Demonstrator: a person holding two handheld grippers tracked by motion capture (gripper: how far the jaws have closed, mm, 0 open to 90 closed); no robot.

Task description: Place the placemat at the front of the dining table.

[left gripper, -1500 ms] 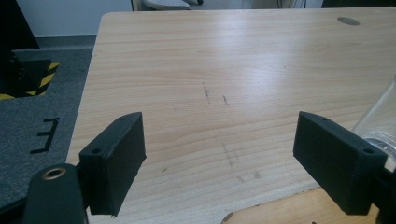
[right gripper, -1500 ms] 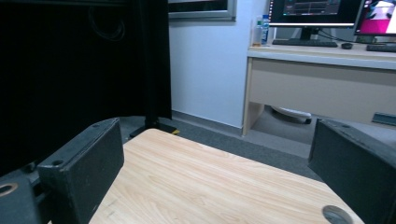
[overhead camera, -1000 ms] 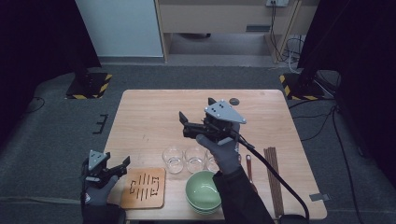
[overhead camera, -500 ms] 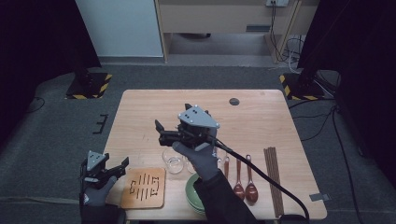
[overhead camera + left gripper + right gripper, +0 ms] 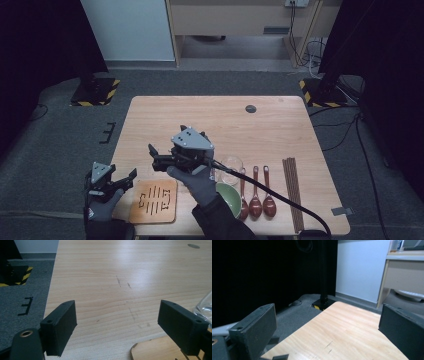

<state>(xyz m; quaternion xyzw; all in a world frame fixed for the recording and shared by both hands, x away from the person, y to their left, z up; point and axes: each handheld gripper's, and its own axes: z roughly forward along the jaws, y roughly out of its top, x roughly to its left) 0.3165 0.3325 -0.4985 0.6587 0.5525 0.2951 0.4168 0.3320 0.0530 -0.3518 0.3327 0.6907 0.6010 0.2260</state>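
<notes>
Hiding green bowl (image 5: 231,199), right gripper (image 5: 156,156)

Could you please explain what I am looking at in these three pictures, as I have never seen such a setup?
A person with gloved hands holds a two-jaw gripper in each hand at a wooden table. The high view looks down from above: the left gripper sits at the table's near left corner, the right gripper is above the table's middle. The other two pictures come from cameras riding on the grippers, looking out between their black jaws. Both pairs of jaws stand open with nothing between them.

On the table lie a small wooden board with cut slots, a green bowl, a clear glass, three dark red spoons and a bundle of brown chopsticks.
</notes>
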